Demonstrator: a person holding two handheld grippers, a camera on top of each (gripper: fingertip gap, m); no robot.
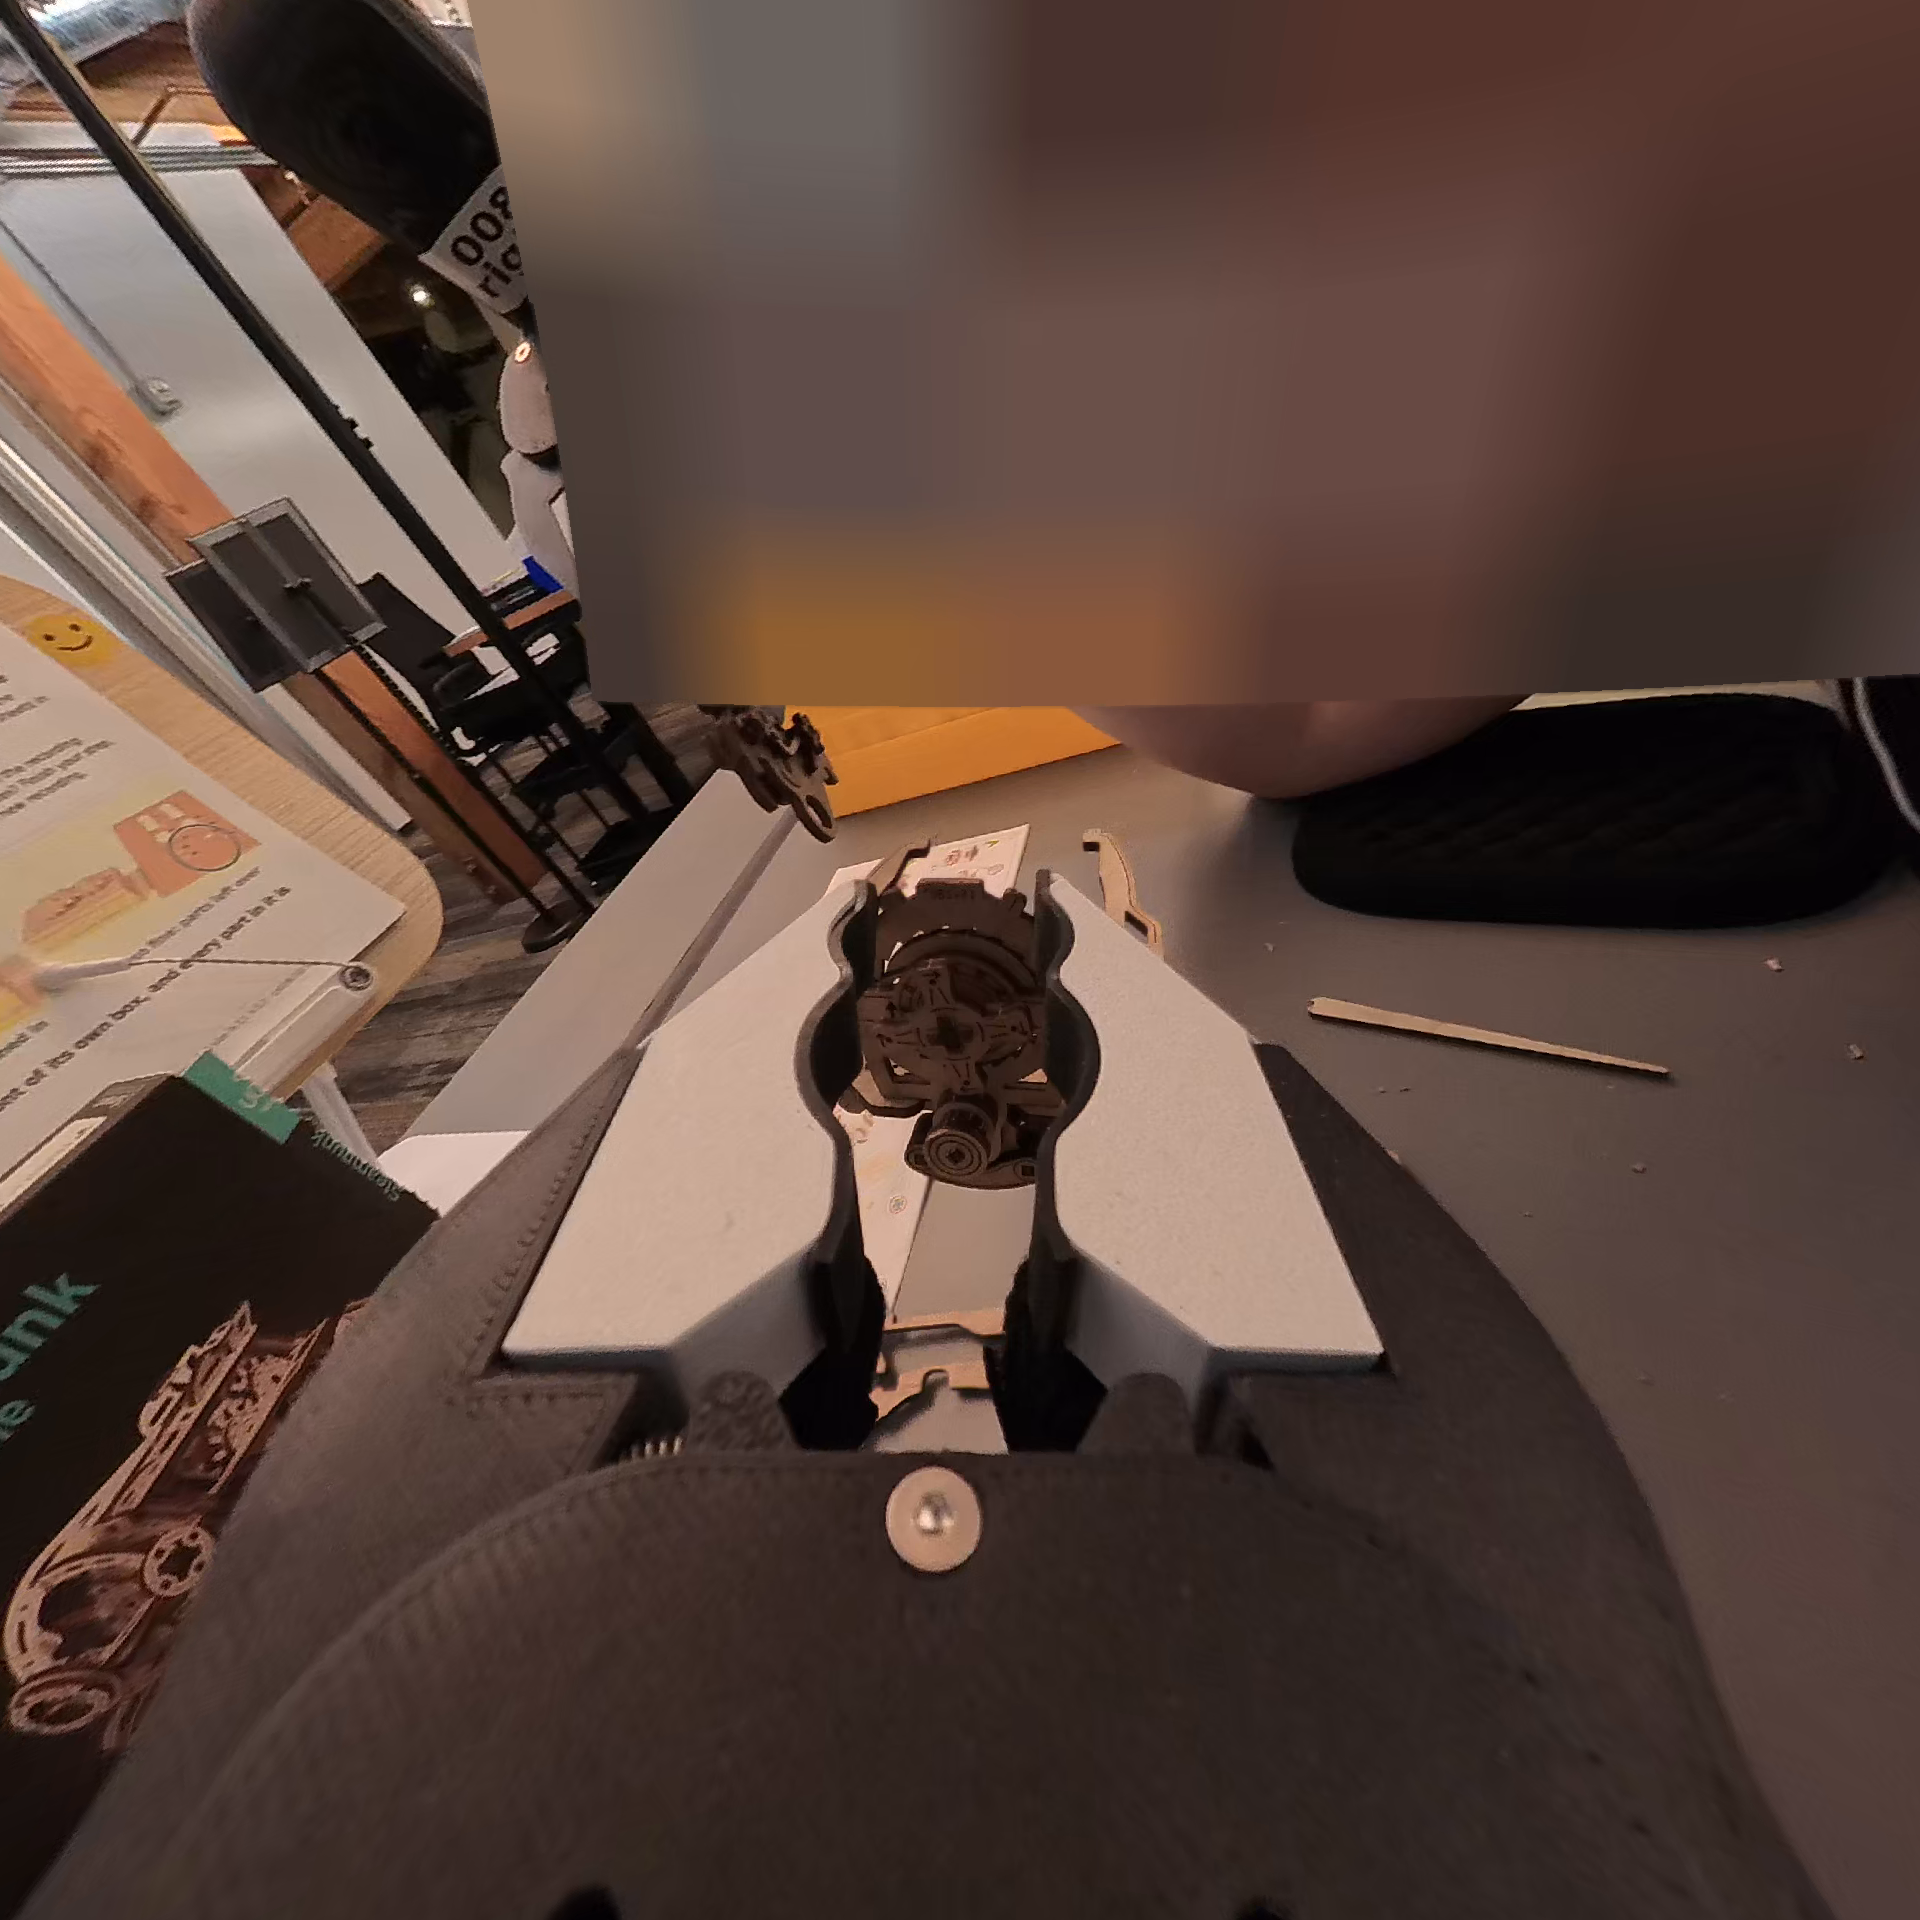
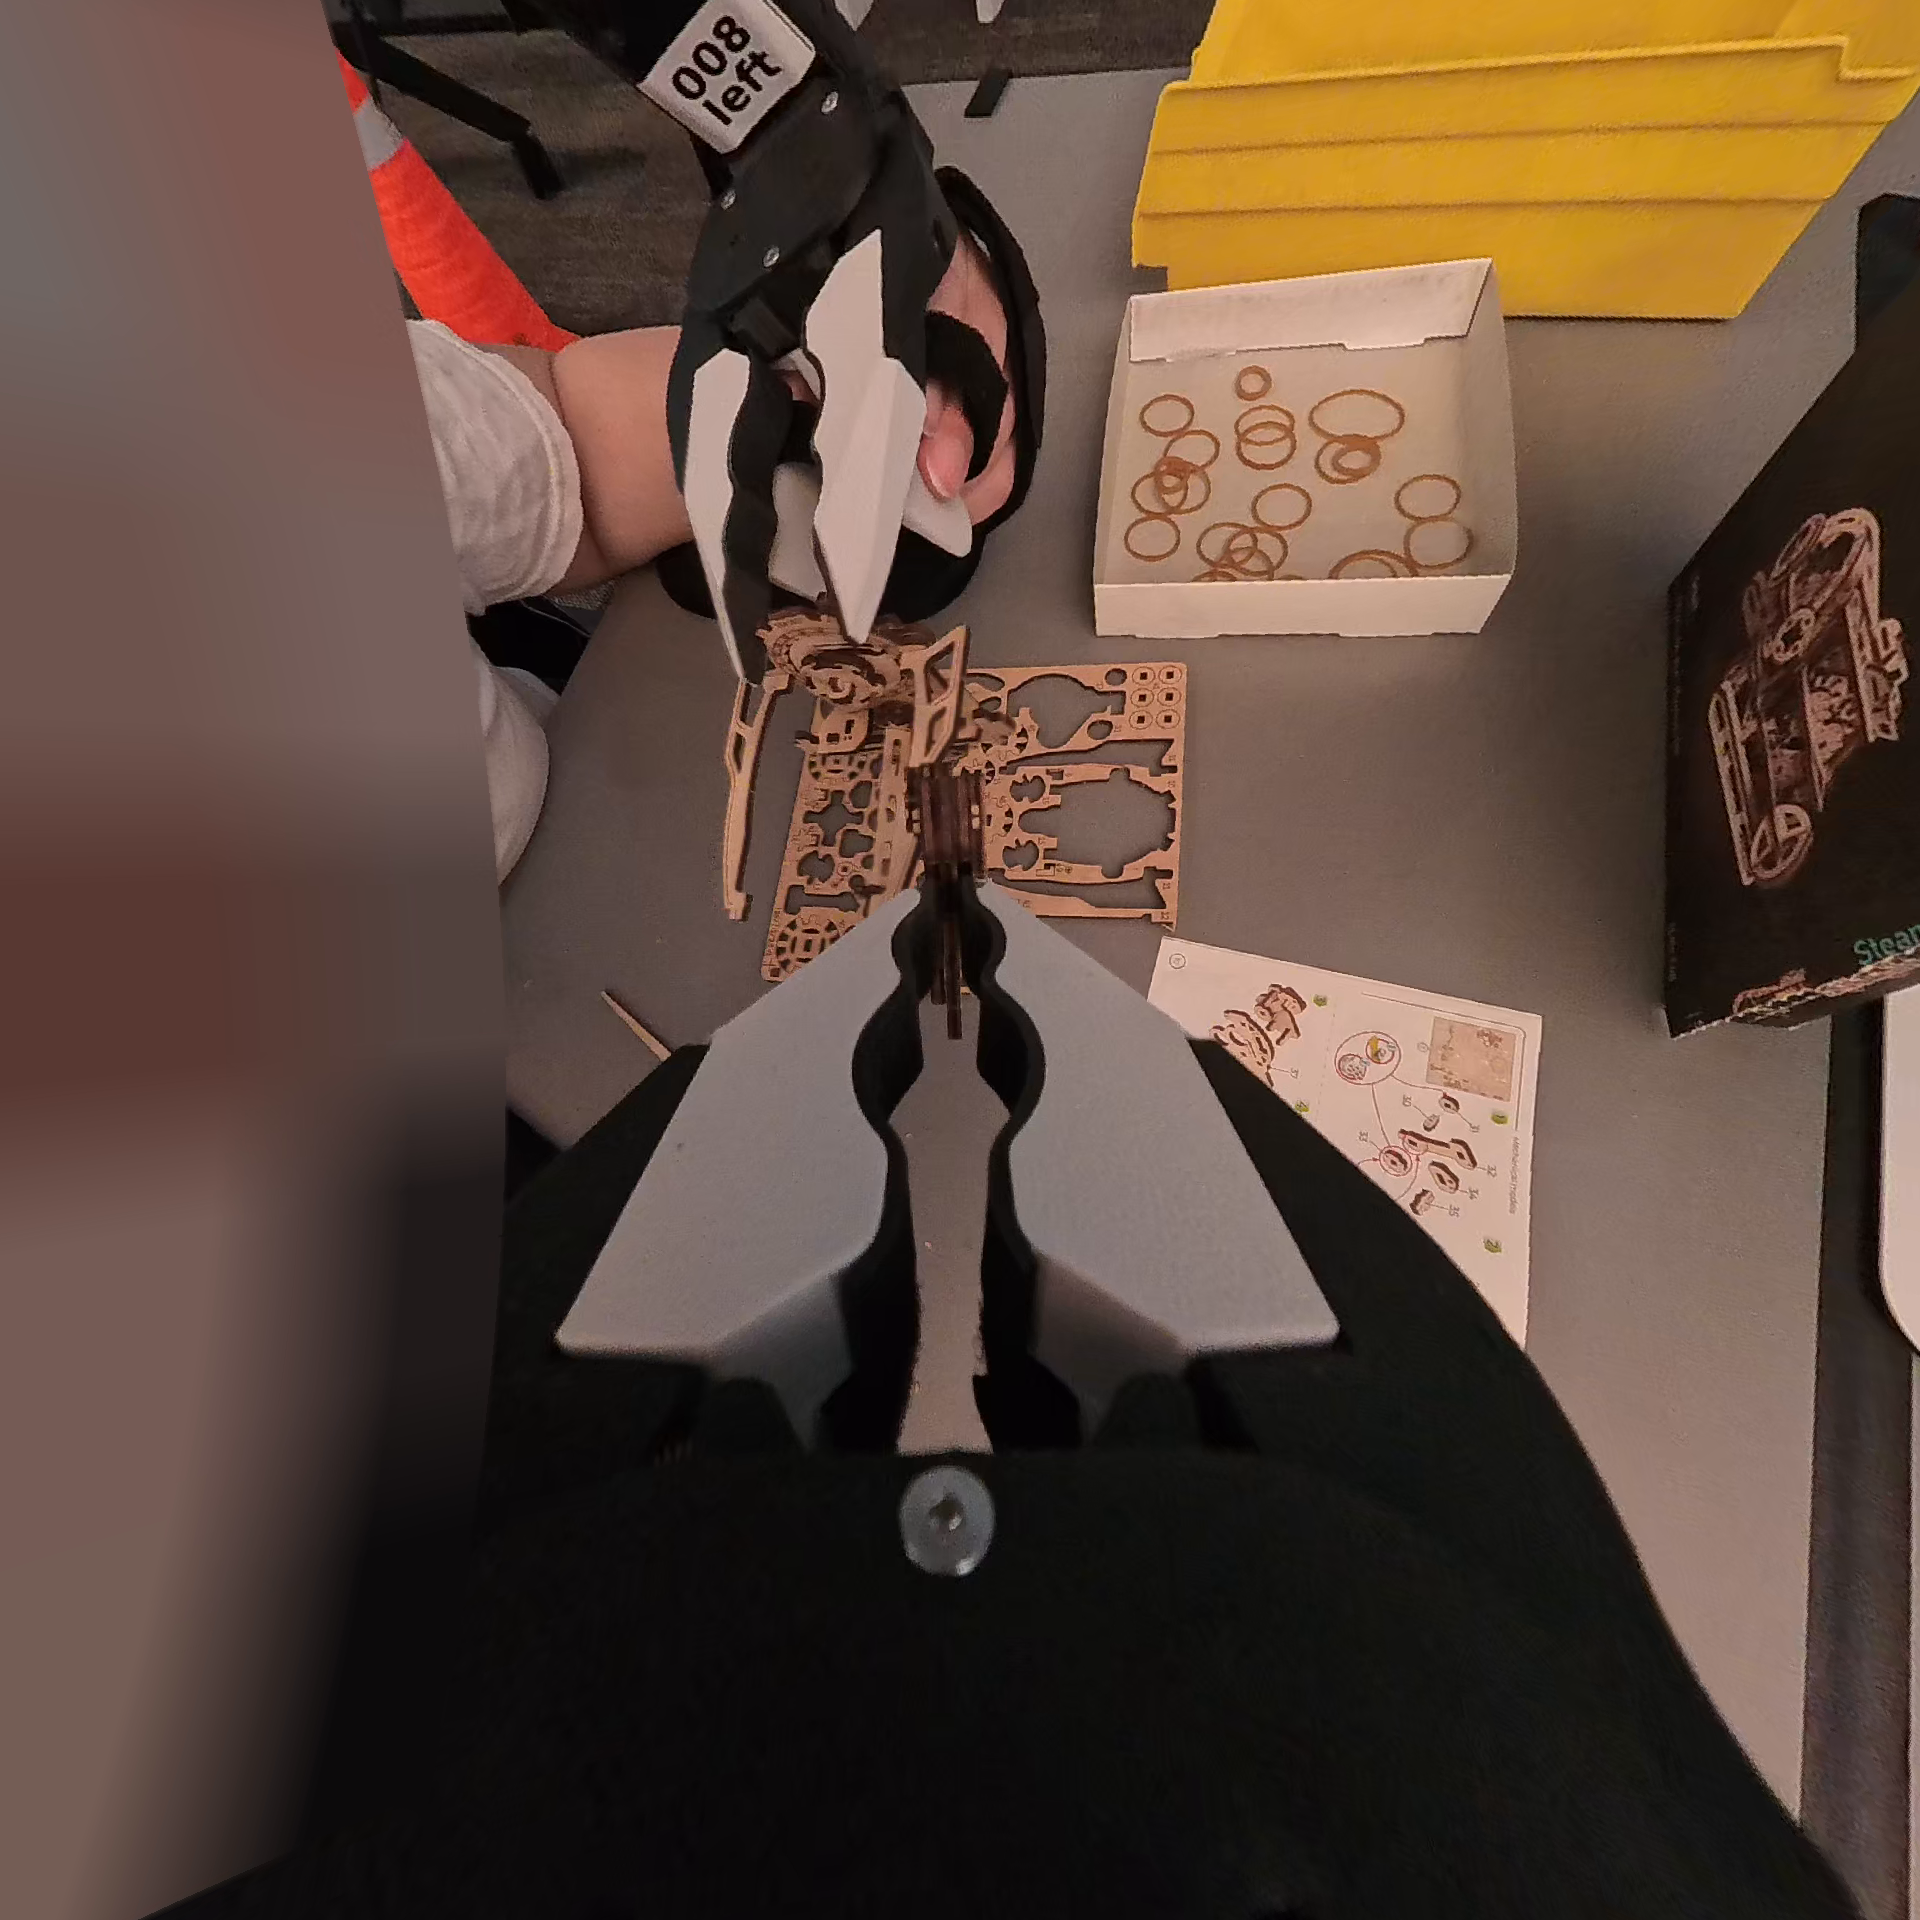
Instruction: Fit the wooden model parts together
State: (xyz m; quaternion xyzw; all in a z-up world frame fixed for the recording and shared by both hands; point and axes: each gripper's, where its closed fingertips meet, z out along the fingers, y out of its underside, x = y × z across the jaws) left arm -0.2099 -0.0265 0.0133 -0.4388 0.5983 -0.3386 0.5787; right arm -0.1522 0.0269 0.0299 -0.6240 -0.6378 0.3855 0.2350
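Grey table (image 2: 1558, 790) lay under both my claws, with little wood crumbs on it. My left claw (image 1: 951, 940) was squeezed onto the round wooden model (image 1: 961, 1039), gears and all, and held it up off the table. I think I held it there so the next bit could reach it. My right claw (image 2: 948, 935) was pinched nearly closed on a thin stacked wooden part (image 2: 948, 831), standing on edge and pointed at the model, just beside it. I could not tell if they touched yet.

Under them lay the flat wooden sheet (image 2: 1081, 810) with holes where parts had been popped out. 1 white box (image 2: 1299, 608) held lots of rubber bands (image 2: 1262, 447), kept together so they would not roll off. The paper guide (image 2: 1455, 1060) lay near my right claw, easy to peek at. A yellow bin (image 2: 1455, 187) sat behind, and I could not see inside it.
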